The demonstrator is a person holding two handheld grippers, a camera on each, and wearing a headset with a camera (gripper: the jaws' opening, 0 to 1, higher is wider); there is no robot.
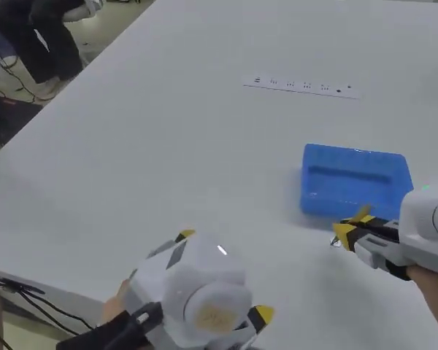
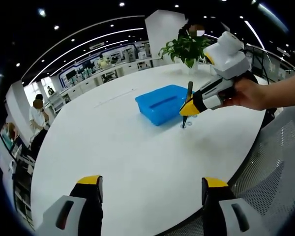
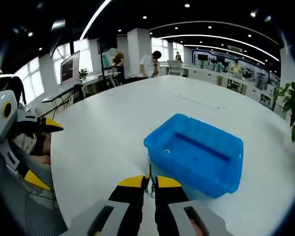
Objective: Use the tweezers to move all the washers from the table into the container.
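Right fingers narrow, clamping slim dark tweezers | left fingers wide, bare | blue plastic container just ahead | left gripper view: tweezer tips at white table.

Long socket strip lying flat, far side. Leafy potted plant beyond. Black cables at near-left edge. Dark-clothed seated person far left.
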